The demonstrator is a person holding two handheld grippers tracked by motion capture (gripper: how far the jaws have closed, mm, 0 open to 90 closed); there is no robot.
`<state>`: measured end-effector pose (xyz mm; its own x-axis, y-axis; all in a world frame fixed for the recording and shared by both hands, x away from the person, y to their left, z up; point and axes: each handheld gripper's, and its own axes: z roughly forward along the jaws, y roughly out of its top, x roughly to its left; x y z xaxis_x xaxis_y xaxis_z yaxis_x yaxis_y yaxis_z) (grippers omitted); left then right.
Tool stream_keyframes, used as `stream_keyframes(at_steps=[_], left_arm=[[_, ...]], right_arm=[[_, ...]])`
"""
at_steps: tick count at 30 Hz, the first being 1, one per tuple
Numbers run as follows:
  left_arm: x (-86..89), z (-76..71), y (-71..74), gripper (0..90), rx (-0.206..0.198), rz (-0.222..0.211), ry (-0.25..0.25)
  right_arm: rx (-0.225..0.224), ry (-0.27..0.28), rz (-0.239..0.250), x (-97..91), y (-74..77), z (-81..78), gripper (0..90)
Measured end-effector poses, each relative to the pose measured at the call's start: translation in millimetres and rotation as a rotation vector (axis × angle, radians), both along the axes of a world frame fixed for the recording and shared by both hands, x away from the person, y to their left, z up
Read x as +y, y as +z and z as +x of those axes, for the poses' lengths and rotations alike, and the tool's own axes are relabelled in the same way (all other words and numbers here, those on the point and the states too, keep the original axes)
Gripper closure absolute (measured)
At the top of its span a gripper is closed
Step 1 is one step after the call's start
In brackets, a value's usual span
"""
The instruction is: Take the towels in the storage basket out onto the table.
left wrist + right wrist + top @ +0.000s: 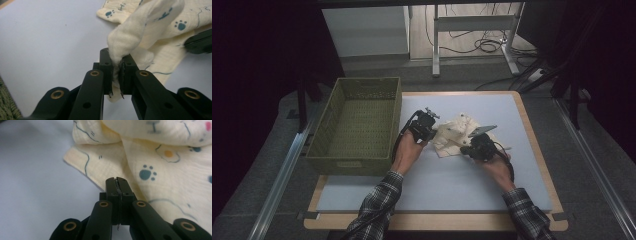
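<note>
A cream cloth (457, 131) printed with paw prints lies crumpled on the pale mat (462, 185), right of the basket. My left gripper (435, 132) meets it from the left. In the left gripper view that gripper (117, 62) is shut on a bunched fold of the cloth (150, 30), which rises out of the jaws. My right gripper (465, 149) is at the cloth's near right side. In the right gripper view its jaws (116, 181) are pressed together at the flat edge of the cloth (162, 165), pinching a thin layer. The right gripper's black jaw (200, 41) shows beyond the cloth.
An olive woven basket (349, 165) stands at the mat's left side, close to my left hand; its corner (5, 107) shows in the left gripper view. The mat lies on a wooden board (557, 200). Desk legs and cables are on the floor behind.
</note>
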<state>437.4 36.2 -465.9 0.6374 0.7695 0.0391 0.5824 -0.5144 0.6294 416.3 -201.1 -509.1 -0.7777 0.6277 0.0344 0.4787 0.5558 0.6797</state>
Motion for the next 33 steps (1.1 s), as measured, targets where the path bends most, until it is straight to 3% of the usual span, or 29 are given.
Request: stream_keyframes(at_steps=[6, 11, 14, 19, 24, 29, 33], left_arm=[[-1.2, -11.9, 2.3, 80.9, 0.003, -0.008, -0.002], [-2.2, -27.3, -2.4, 77.9, 0.038, -0.007, -0.027], [-0.4, -34.9, -8.1, 76.7, 0.063, -0.048, -0.041], [-3.9, -36.8, -29.8, 68.9, 0.091, 0.002, -0.029], [0.7, -44.4, -32.3, 52.5, 0.066, -0.019, -0.009], [5.3, -60.5, -31.8, 50.0, 0.045, -0.031, -0.019], [11.7, -68.2, -37.2, 50.7, 0.043, -0.027, 0.001]], right_arm=[[0.002, 0.004, -0.029, -38.8, 18.0, -26.5, 89.7], [0.019, -0.029, -0.054, -79.7, 22.5, -48.4, 89.7], [0.040, -0.074, -0.039, -107.1, 23.1, -56.4, 89.6], [0.064, -0.142, 0.023, -140.4, 18.2, -59.4, 88.2], [0.036, -0.127, 0.063, -141.7, 24.5, -72.8, 81.7], [0.054, -0.061, 0.079, -129.9, 24.6, -89.5, 77.8], [0.072, -0.007, 0.066, -115.4, 16.1, -104.7, 73.2]])
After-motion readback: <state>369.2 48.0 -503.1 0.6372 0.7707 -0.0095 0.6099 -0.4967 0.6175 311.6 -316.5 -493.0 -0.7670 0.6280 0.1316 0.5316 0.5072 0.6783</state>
